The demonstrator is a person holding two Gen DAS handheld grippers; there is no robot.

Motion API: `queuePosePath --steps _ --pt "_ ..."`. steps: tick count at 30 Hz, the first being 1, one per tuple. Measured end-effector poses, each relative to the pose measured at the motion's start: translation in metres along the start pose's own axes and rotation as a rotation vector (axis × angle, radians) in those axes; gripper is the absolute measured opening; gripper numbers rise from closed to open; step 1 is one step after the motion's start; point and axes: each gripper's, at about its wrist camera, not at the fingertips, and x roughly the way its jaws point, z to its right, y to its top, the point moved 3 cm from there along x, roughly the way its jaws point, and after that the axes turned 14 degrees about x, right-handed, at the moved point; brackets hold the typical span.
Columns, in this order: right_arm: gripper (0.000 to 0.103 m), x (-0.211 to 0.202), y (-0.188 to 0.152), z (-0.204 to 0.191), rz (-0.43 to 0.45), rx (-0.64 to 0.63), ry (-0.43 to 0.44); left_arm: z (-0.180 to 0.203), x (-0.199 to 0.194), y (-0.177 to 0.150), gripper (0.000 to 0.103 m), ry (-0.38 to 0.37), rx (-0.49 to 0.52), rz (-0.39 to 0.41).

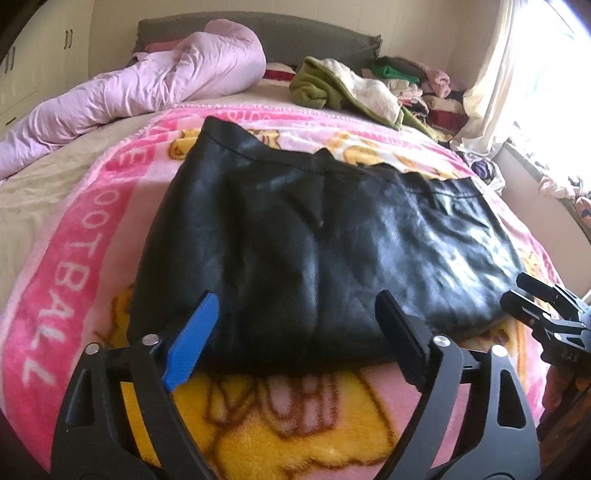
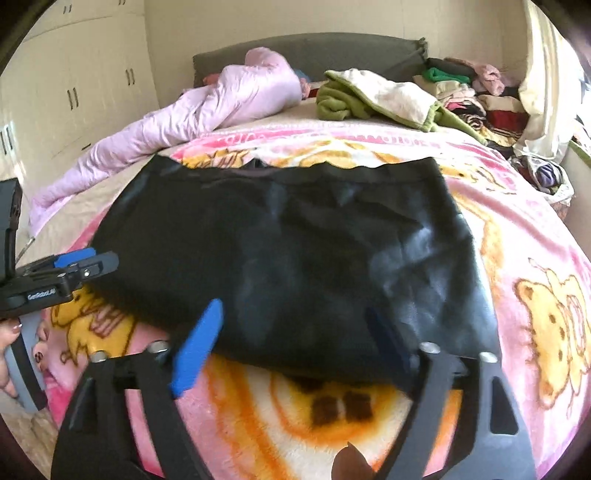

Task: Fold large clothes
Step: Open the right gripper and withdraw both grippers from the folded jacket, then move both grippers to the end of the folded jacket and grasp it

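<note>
A black, shiny, leather-like garment (image 1: 321,236) lay folded into a broad rectangle on the pink and yellow cartoon-print fleece blanket (image 1: 74,258) that covered the bed. Taking this garment as the landmark, its near folded edge faced both cameras and its stitched hem pointed toward the grey headboard (image 1: 295,33).

The left gripper (image 1: 295,339) hovered at the garment's near edge with its fingers spread wide, the blue finger (image 1: 192,343) and the black one over the fabric's near border, pressing on nothing. The right gripper (image 2: 295,343) stood at the same near edge, further toward the garment's right corner, its fingers likewise released and wide apart, with nothing clamped between them; the view was blurred there.

Beyond the garment's far left corner lay a crumpled lilac quilt (image 1: 122,85). Beyond its far right corner sat an olive-green and white cloth bundle (image 1: 343,88), and past that a stack of mixed folded clothes (image 1: 424,92) beside the cream curtain (image 1: 495,81).
</note>
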Motion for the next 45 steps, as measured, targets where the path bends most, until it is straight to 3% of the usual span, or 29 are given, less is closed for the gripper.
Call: queuePosePath --steps 3,21,28,29,33,36,39,45 --pt "0.095 -0.005 0.000 0.001 0.013 0.021 0.006 0.002 -0.005 0.001 0.094 0.020 0.008 0.014" --pt "0.097 -0.020 0.003 -0.025 0.056 -0.016 0.019 -0.011 -0.012 0.001 0.094 0.060 -0.044 0.026" --pt "0.096 -0.012 0.003 -0.045 0.042 -0.051 0.048 -0.043 -0.011 -0.006 0.094 0.100 -0.161 0.006" --pt "0.093 -0.011 0.003 -0.047 0.043 -0.056 0.055 -0.050 -0.011 -0.008 0.094 0.103 -0.189 -0.001" --pt "0.039 0.004 0.002 -0.060 0.006 -0.085 0.073 -0.086 -0.005 -0.022 0.094 0.089 -0.333 -0.033" --pt "0.017 0.016 0.000 -0.068 -0.029 -0.084 0.091 -0.105 0.004 -0.034 0.094 -0.002 -0.452 -0.050" --pt "0.009 0.025 -0.001 -0.075 -0.045 -0.101 0.089 -0.112 0.014 -0.041 0.094 -0.086 -0.518 -0.064" --pt "0.006 0.048 -0.011 -0.081 -0.115 -0.128 0.055 -0.106 0.028 -0.035 0.093 -0.090 -0.487 -0.074"
